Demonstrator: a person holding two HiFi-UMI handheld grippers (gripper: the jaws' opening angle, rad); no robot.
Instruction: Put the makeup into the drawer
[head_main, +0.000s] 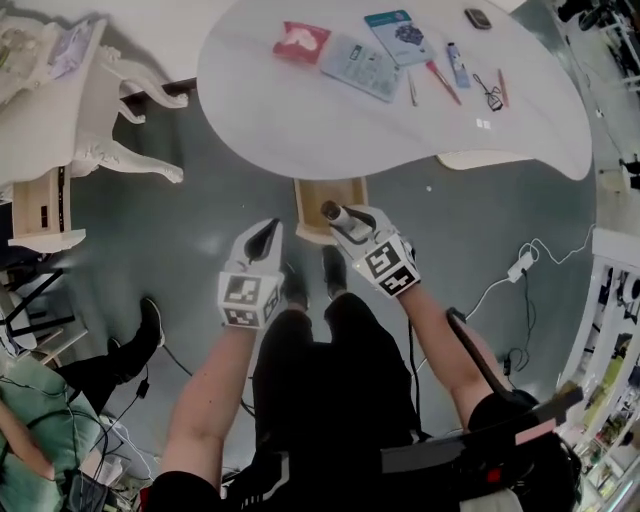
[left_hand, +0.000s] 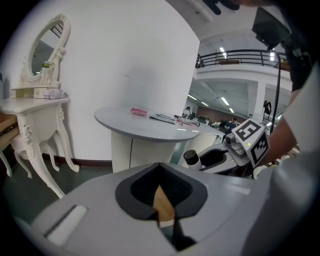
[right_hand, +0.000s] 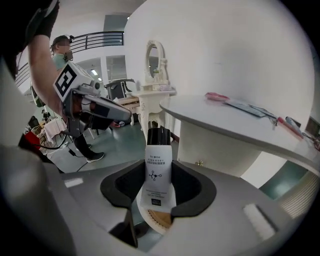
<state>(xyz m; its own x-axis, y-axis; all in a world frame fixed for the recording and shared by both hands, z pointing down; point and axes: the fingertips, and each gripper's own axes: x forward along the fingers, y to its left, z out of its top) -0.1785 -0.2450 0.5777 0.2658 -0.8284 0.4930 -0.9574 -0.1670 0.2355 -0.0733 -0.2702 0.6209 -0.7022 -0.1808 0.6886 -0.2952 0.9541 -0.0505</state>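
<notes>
Grey-green smooth floor (head_main: 200, 250) runs under a glossy white table (head_main: 300, 130) with a rounded, kidney-like top. Beneath its near edge a shallow wooden drawer (head_main: 325, 192) stands pulled open. Flat things are scattered along the tabletop: a red pouch (head_main: 302, 42), two teal packets (head_main: 360, 66), a small tube (head_main: 457, 65), thin pencils (head_main: 443, 83) and a dark compact (head_main: 478, 18). Off to one side is a white dressing table (head_main: 110, 110) with carved, curling legs, and an oval mirror (left_hand: 45, 50) on top. A white power strip (head_main: 520, 265) trails its cable across the floor.

Just above the drawer's front, the right gripper (head_main: 352, 226) is clamped on a white makeup tube (right_hand: 157, 175) with a black cylindrical cap and fine dark print; the tube's tail is tucked down between the jaws and out of sight. The left gripper (head_main: 262, 240) hangs beside it, jaws pressed together with nothing in them.

Print on the packets is too small to read. Another person at the edge is cut off.
</notes>
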